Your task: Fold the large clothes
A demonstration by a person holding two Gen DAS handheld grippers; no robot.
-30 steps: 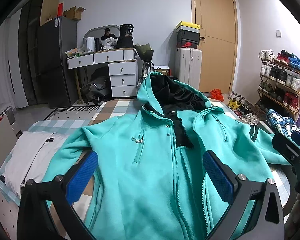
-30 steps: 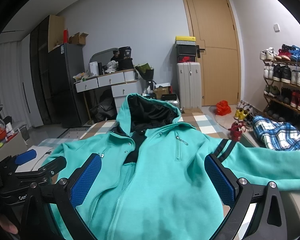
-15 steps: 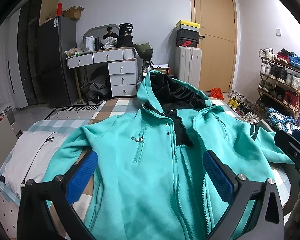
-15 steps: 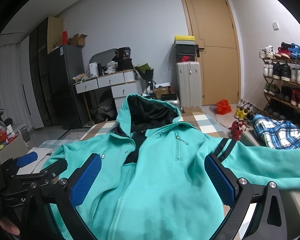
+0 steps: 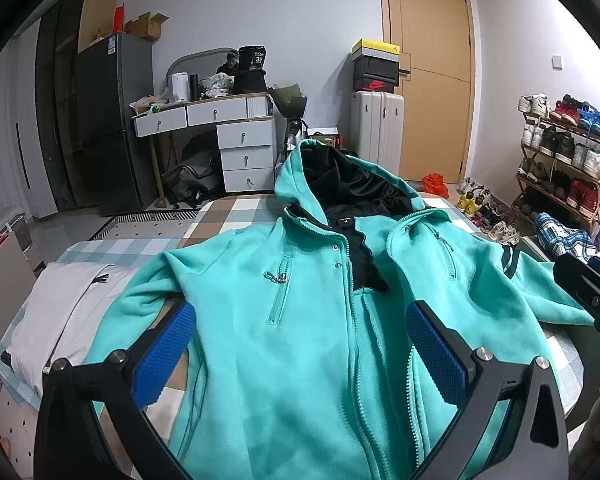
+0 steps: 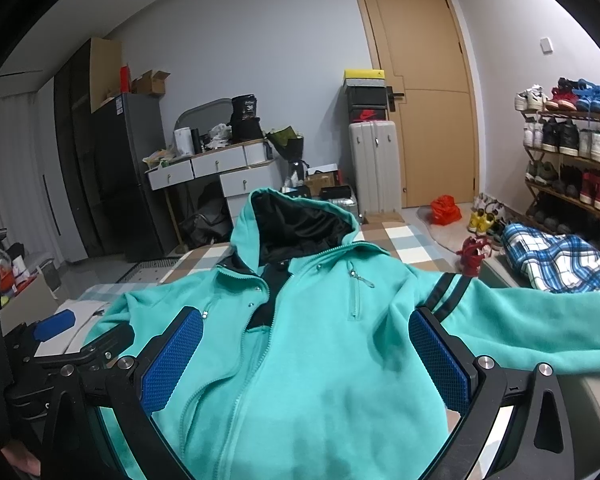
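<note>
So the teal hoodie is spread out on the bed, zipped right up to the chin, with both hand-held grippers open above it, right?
Not quite: the teal hoodie is unzipped at the top, showing black lining, as the left wrist view shows. Both hand-held grippers, left and right, are open above it.

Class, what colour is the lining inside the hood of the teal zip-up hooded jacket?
Black lining inside the teal zip-up hooded jacket; clearest in the left wrist view.
</note>
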